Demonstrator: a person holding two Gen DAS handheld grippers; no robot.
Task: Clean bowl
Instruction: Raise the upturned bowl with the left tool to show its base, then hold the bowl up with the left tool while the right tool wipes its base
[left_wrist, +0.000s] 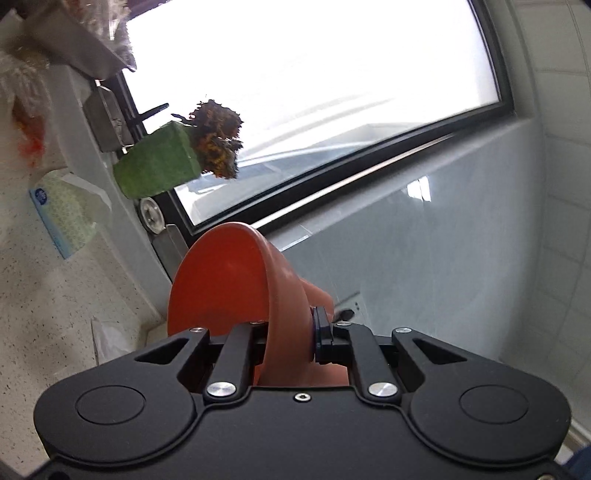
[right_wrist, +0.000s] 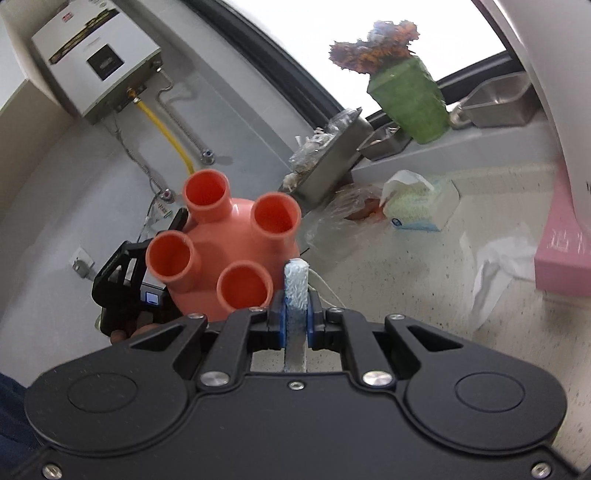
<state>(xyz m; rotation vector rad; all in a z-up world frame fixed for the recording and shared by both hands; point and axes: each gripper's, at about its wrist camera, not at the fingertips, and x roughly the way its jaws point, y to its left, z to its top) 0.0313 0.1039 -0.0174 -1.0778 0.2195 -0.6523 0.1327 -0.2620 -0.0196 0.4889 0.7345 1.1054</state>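
A: Starting at the left of the left wrist view, what do we see?

B: We see a speckled counter with a tissue box lying on it, then a green vase of dried flowers on the sill below the window. The whole view is rolled, so the counter stands at the left edge.

A: And the bowl?

B: We find the orange bowl in the middle, held on edge. Its rim runs down between the fingers of the left gripper, and the two pads are clamped on the wall: one inside the hollow, one on the outer side.

A: Now the right wrist view, again from the left.

B: We meet a white water heater on the wall, with a yellow hose under it. Below it the left gripper shows from outside, gripping the bowl, whose underside faces us with four round hollow feet.

A: Where does the bowl sit against our right fingers?

B: Just left of them and a little beyond. The right gripper is closed on a pale blue sponge strip standing upright between the pads; the strip's top sits beside the nearest foot. We cannot tell whether they touch.

A: Further right?

B: We see metal trays, the vase, the tissue box, a crumpled white paper and a pink box.
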